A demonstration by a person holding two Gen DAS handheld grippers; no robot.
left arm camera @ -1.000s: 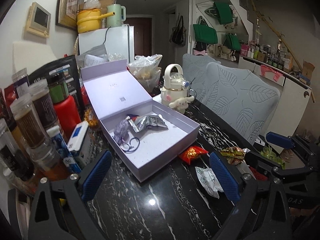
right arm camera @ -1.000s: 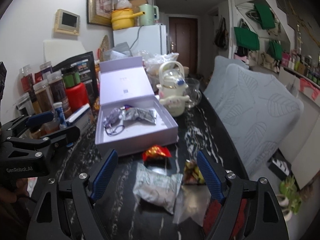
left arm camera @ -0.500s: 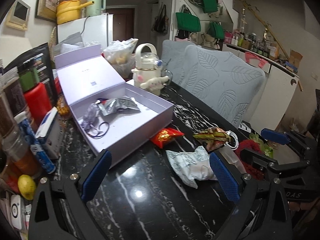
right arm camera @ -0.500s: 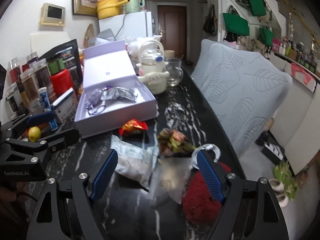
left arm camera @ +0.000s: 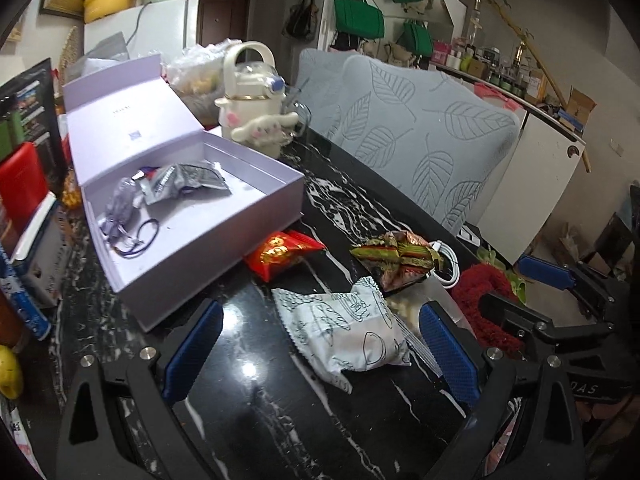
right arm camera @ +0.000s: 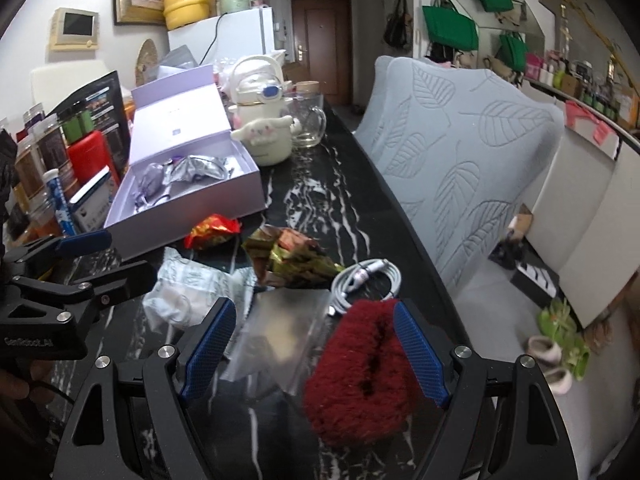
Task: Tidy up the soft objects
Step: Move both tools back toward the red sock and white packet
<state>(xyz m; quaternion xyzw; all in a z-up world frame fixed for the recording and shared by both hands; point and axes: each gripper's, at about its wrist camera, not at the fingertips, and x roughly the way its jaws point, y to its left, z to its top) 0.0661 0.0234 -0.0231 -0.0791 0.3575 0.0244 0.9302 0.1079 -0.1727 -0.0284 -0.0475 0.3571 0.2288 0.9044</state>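
While the left gripper (left arm camera: 320, 344) hung with jaws apart around the white snack packet (left arm camera: 346, 336) on the table (left arm camera: 256, 420), the right gripper (right arm camera: 316, 344) stood wide over the red fuzzy item (right arm camera: 360, 372), so each should drop squarely before closing gently.

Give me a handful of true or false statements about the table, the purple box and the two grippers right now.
1. The purple box stands open with its lid up. True.
2. The box is empty. False: a silver packet and a hair tie lie in it.
3. The left gripper is shut on the white snack bag. False: its jaws are open around it.
4. The red fuzzy item lies between the right gripper's open jaws. True.
5. A coiled white cable lies on the table. True.
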